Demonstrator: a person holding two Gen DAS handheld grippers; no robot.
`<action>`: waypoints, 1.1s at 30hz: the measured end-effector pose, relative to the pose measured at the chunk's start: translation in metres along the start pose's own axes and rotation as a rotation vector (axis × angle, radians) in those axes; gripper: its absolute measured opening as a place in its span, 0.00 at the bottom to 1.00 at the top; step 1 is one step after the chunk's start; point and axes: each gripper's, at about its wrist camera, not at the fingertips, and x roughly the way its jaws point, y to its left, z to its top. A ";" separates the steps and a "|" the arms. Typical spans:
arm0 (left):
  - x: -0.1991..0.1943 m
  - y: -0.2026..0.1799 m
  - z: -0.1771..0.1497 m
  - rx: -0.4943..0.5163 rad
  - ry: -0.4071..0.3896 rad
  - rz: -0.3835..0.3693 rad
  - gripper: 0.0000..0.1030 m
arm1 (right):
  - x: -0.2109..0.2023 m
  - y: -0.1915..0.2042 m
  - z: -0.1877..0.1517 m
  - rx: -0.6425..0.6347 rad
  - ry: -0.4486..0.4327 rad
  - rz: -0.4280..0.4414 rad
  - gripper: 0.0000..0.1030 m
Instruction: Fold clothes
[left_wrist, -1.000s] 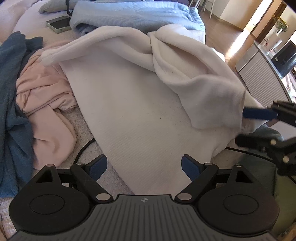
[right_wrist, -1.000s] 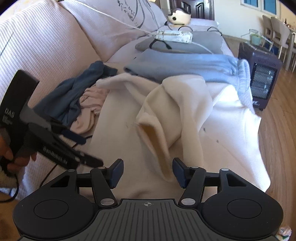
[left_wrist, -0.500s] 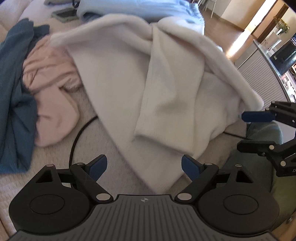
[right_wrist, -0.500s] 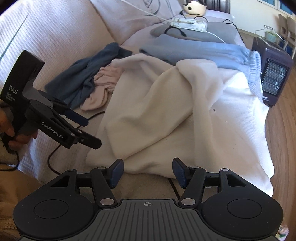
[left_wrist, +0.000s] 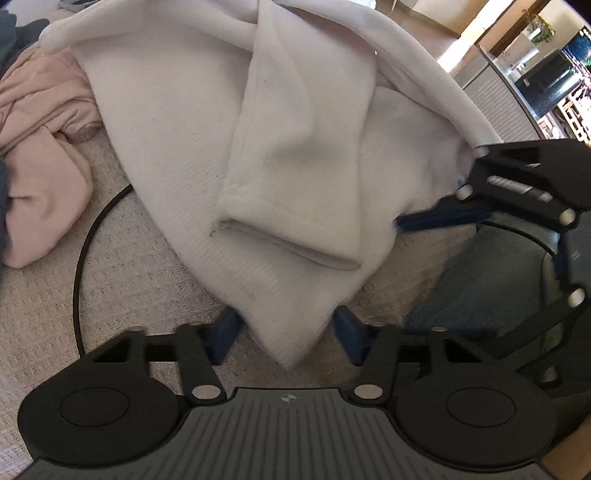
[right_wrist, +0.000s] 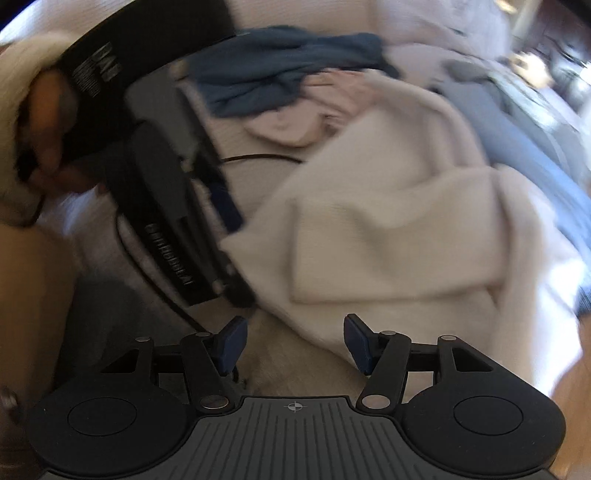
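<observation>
A white sweatshirt (left_wrist: 295, 147) lies spread on the beige sofa cover (left_wrist: 140, 280), with one sleeve folded down over its body. Its near corner hangs between the blue fingers of my left gripper (left_wrist: 286, 341), which is open and straddles it. At the right of the left wrist view, my right gripper (left_wrist: 469, 184) is at the garment's right edge, one blue finger under the cloth. The right wrist view is blurred; my right gripper (right_wrist: 295, 343) is open there with cream fabric (right_wrist: 369, 240) between its fingers. A hand (right_wrist: 48, 147) holds the left gripper (right_wrist: 177, 214) at the left.
A crumpled pink garment (left_wrist: 40, 147) lies left of the sweatshirt, and a black cable (left_wrist: 83, 240) curves beside it. Dark teal cloth (left_wrist: 480, 288) sits at the lower right. A blue garment (right_wrist: 280, 77) lies further back. A grey cabinet (left_wrist: 498, 107) stands beyond the sofa.
Both grippers have moved in close to the white sweatshirt's near edge. The sleeve has come down flat over its body. The right wrist view has swung left and blurred.
</observation>
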 end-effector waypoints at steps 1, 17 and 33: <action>-0.004 0.002 0.000 -0.011 -0.011 -0.015 0.30 | 0.004 0.001 -0.001 -0.056 0.000 0.016 0.55; -0.092 -0.006 0.005 0.063 -0.123 -0.058 0.17 | -0.009 -0.010 0.017 0.051 -0.056 0.116 0.11; -0.071 0.025 -0.033 0.069 0.183 0.196 0.26 | 0.051 0.014 0.035 0.336 0.070 0.580 0.15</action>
